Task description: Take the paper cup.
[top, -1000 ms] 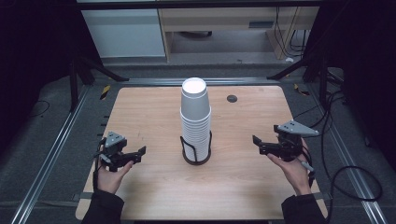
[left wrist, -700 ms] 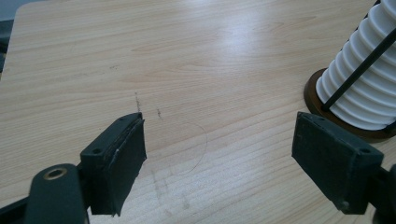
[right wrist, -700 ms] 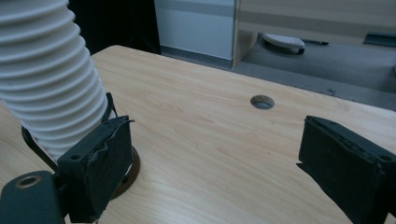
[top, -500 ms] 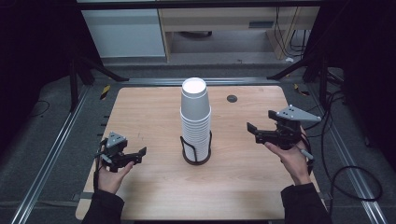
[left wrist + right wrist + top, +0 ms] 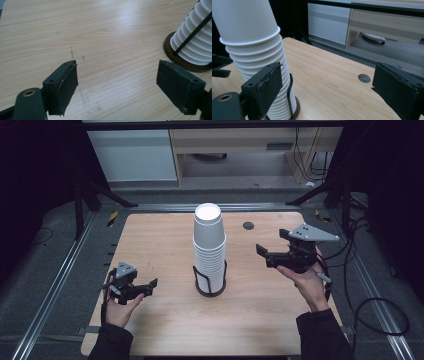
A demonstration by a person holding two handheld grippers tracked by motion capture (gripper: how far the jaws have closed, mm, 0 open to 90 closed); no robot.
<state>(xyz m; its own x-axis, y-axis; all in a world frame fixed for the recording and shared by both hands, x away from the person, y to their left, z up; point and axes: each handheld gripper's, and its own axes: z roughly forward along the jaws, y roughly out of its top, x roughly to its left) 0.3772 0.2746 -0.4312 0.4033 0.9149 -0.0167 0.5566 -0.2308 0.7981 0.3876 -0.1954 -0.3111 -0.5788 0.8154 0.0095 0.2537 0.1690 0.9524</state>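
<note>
The stack of white cups (image 5: 209,247) hides its holder's (image 5: 210,289) far side. At three o'clock the right gripper (image 5: 261,251), and at nine the left gripper (image 5: 153,283), both gape empty; the right's jaws have just been opening.

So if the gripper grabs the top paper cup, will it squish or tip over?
Probably squishes easily: the top cup looks thin-walled and hollow. It likely lifts off lightly, being one cup. The stack of cups is tall and leans slightly, so a sideways push might tip it, though the wire holder steadies its bottom.

The left gripper (image 5: 150,285) rests low in the left hand (image 5: 120,304), jaws apart and empty. The right gripper (image 5: 261,251) is raised in the right hand (image 5: 307,281), its jaws just opening, nothing between them.
</note>
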